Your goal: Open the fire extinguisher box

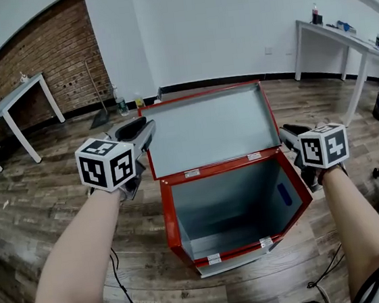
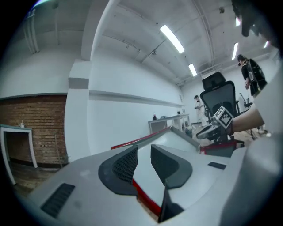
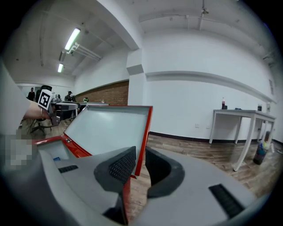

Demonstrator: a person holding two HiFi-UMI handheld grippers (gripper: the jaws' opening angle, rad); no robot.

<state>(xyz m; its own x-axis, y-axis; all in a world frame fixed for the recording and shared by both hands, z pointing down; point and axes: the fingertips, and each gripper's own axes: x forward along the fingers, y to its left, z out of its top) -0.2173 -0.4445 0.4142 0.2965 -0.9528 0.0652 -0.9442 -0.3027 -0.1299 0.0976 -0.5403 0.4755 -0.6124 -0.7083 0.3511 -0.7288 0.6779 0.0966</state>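
Left gripper view shows the left gripper (image 2: 142, 154) with its two fingers (image 2: 124, 165) close together, pinching the red left edge of the lid (image 2: 179, 138). Right gripper view shows the right gripper (image 3: 140, 159) doing the same job on the other side. Its fingers (image 3: 119, 167) are pinched on the red right edge of the lid. So each side of the lid has one gripper holding it.

From the head view, the lid stands up and leans back a little. The box (image 1: 171, 224) under it is wide open, and I can see no bottle inside. It sits on the wood floor (image 1: 38, 198), right in front of the person, between the two arms.

I think the opening is almost done. To do it well, both grippers should move together, at the same speed, so the lid does not twist on its hinges. Push it gently back until it rests by itself. Let go only when it will not fall shut.
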